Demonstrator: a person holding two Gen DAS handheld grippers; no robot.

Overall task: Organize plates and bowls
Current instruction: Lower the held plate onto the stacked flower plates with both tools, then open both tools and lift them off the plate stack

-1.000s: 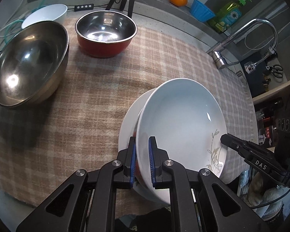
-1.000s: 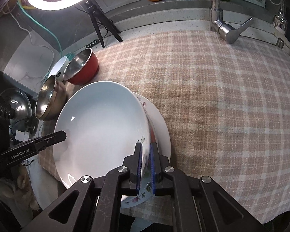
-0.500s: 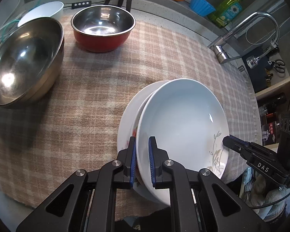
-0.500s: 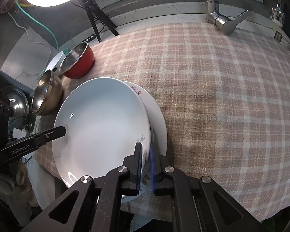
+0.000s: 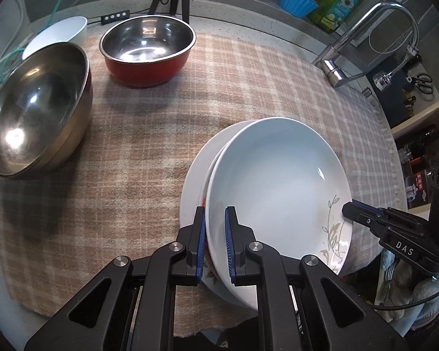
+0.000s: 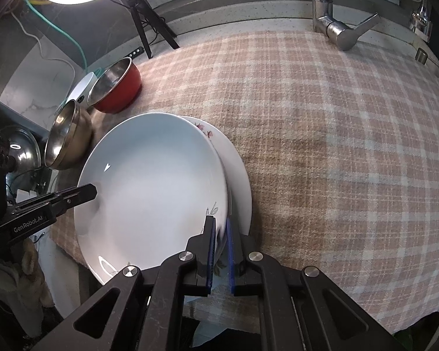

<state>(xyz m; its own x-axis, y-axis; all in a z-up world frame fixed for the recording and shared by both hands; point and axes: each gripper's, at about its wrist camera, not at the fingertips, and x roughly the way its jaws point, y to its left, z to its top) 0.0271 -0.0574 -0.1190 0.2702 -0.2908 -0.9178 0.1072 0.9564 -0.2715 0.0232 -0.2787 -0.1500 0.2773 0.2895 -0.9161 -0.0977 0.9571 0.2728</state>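
Clearly, in the left wrist view, the stacking is only partly done. The left tool [image 5: 214, 244] is clamped on the near rim of a deep white plate [image 5: 278, 193], which sits tilted on top of a flatter floral plate [image 5: 194, 175] lying on the checked cloth [image 5: 149, 152] over the tabletop. The right tool [image 5: 348, 211] pinches the opposite rim. Whether the deep plate rests fully on the lower one cannot be told. Three bowls stand apart and unstacked at the far left: a large steel bowl [image 5: 38, 111], a red bowl [image 5: 147, 51] and a white bowl [image 5: 58, 33].

Seen from the right wrist view, the right tool [image 6: 220, 248] is closed on the deep white plate's [image 6: 152, 187] patterned rim, with the floral plate [image 6: 237, 181] showing beside it, offset. By this judgement the plates are nearly paired but not released, and the red bowl [image 6: 117, 87], steel bowl [image 6: 67, 137] and white bowl [image 6: 80, 89] remain to be nested.
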